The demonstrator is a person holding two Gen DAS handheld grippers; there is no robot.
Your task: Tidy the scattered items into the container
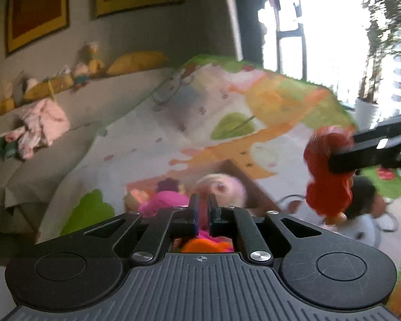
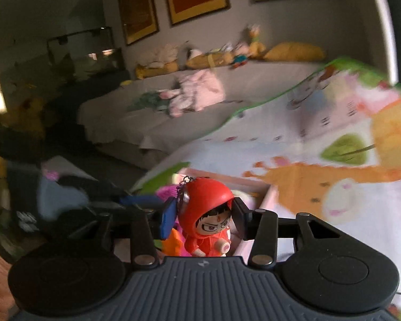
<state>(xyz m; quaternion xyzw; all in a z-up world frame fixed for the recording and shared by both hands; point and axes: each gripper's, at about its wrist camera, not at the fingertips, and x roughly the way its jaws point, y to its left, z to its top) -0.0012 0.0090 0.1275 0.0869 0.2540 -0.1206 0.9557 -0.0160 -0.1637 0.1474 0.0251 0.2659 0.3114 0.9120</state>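
My right gripper (image 2: 204, 218) is shut on a red hooded figurine keychain (image 2: 208, 219), held above the pink box (image 2: 264, 195). In the left wrist view the same red figurine (image 1: 326, 171) hangs from the right gripper's fingers (image 1: 361, 157) at the right, above the mat. My left gripper (image 1: 203, 208) is nearly shut with nothing between its pads, hovering over the cardboard-coloured box (image 1: 254, 187). The box holds a pink plush toy (image 1: 165, 200), a pale round plush (image 1: 224, 187) and an orange item (image 1: 205, 246).
The box sits on a colourful play mat (image 1: 200, 123). A grey sofa (image 1: 53, 144) with pink clothes (image 1: 42, 125) and yellow cushions lies to the left. A dark toy and cable (image 1: 361, 200) lie on the mat at the right. A window and plant pot (image 1: 366, 112) are behind.
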